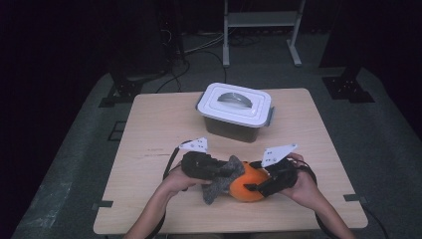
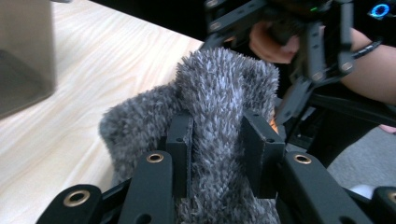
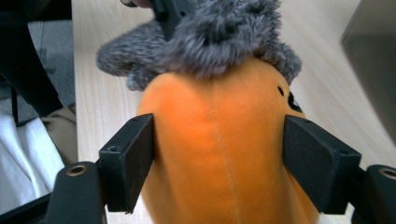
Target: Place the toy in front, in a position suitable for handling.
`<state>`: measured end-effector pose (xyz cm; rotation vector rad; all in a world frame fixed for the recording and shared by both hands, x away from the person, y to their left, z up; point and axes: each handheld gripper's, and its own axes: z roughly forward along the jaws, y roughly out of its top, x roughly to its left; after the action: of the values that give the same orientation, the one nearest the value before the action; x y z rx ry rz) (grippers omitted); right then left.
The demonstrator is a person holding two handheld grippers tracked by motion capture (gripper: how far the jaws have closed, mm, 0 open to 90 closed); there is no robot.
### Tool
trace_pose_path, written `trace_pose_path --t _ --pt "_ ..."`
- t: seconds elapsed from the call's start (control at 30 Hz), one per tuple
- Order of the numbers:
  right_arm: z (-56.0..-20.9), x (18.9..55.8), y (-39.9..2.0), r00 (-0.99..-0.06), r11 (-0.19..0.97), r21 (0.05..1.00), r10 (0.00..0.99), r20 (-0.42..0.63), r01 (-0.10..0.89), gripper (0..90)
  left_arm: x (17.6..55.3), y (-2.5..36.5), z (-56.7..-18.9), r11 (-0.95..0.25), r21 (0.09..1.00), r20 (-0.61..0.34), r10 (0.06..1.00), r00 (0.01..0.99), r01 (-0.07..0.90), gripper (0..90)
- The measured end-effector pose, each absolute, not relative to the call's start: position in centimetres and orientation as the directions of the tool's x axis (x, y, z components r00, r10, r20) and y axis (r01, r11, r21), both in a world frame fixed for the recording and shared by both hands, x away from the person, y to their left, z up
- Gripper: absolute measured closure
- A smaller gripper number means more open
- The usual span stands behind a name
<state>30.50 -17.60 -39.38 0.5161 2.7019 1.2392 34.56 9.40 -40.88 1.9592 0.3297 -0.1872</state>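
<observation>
Fuzzy cloth (image 1: 222, 178) draped on plush toy (image 1: 247, 185), lidded box (image 1: 236, 110) behind.

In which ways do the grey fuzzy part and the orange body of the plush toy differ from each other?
Surface: the grey fuzzy part has long shaggy fibres; the orange body is smooth, with a faint seam.
Shape: the grey fuzzy part is limp and folded; the orange body is round and full.
Grip: the left tongs are shut on the grey fuzzy part; the right tongs stand on either side of the orange body, open.
Both are soft and joined, above the wooden table.

Orange plush (image 3: 219, 154), fuzzy grey cloth (image 2: 224, 93), white lid (image 1: 235, 103)
</observation>
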Motion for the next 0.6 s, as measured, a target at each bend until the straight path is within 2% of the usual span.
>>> trace_pose_path --t 0.07,0.1,0.17,0.23,0.47,0.6 --pt "-39.9 31.1 -17.1 -0.938 0.623 0.735 0.344 0.051 0.269 26.9 34.7 9.4 -41.3 -0.38 0.866 -0.292 0.146 0.945 0.326 66.5" --pt "-40.0 31.3 -16.9 -0.939 0.627 0.729 0.339 0.062 0.274 30.9 34.8 9.5 -41.4 -0.373 0.865 -0.303 0.147 0.942 0.336 66.5" --pt "-39.8 31.4 -16.8 -0.941 0.626 0.733 0.332 0.057 0.265 44.6 35.1 10.0 -41.5 -0.353 0.866 -0.321 0.153 0.934 0.355 66.5" --pt "-39.5 31.6 -16.7 -0.942 0.611 0.748 0.329 0.057 0.259 49.6 35.2 10.4 -41.2 -0.334 0.871 -0.324 0.158 0.933 0.359 66.5" --pt "-38.7 32.7 -15.1 -0.961 0.597 0.771 0.268 0.067 0.22 50.6 34.8 11.0 -39.0 -0.311 0.9 -0.273 0.142 0.951 0.305 66.6" --pt "-38.7 33.2 -14.5 -0.968 0.551 0.805 0.225 0.111 0.22 50.6 34.6 11.7 -38.1 -0.282 0.914 -0.259 0.147 0.955 0.292 66.5"
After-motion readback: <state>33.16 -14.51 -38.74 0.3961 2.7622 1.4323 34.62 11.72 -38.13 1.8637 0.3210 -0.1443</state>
